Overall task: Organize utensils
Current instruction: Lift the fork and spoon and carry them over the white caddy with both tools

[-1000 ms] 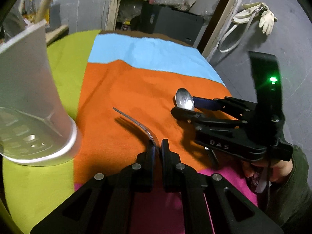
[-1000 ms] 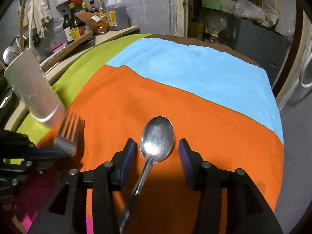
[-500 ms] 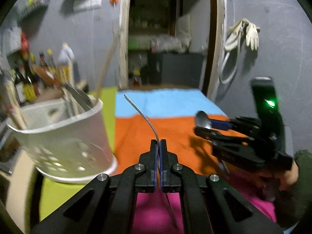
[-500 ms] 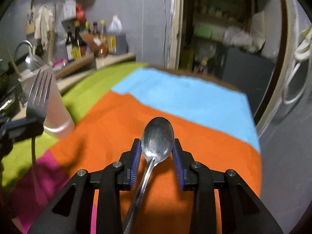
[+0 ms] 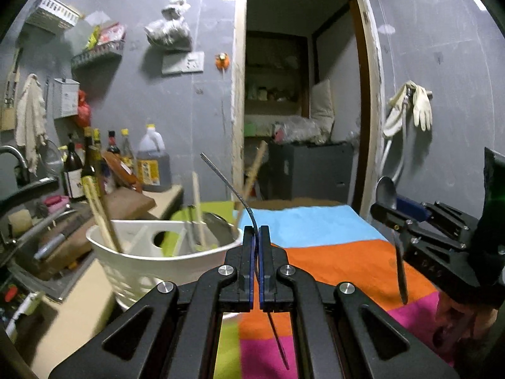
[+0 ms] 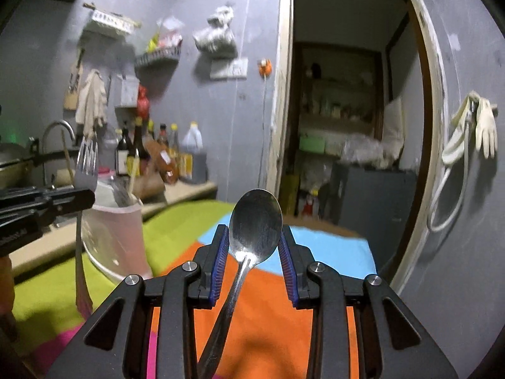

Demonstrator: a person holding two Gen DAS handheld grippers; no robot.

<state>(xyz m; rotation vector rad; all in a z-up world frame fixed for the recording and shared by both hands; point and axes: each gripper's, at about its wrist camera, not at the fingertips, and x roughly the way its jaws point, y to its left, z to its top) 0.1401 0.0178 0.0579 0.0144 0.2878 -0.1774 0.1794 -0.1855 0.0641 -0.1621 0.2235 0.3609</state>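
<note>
Both of your grippers had risen off the striped cloth (image 5: 331, 252) since a second before, tipping their cameras up from the tabletop toward the grey kitchen wall. At far left stood the white utensil holder (image 5: 151, 262), on the green edge of the cloth beside the counter, with chopsticks (image 5: 101, 213) and other utensils leaning in its compartments. Just right of it, your left gripper (image 5: 256, 252) was clamped tight on the fork (image 5: 227, 183), pinching it edge-on at the neck so the tines pointed up and the handle hung free below; in the right wrist view the fork (image 6: 86, 170) stood upright in front of the holder (image 6: 116, 237), which suggests it was being carried there to be dropped in. Further right, your right gripper (image 6: 254, 263) gripped the spoon (image 6: 255, 224) by the sides of its bowl, handle trailing back toward you, held well above the orange stripe, likely waiting its turn for the holder.
</note>
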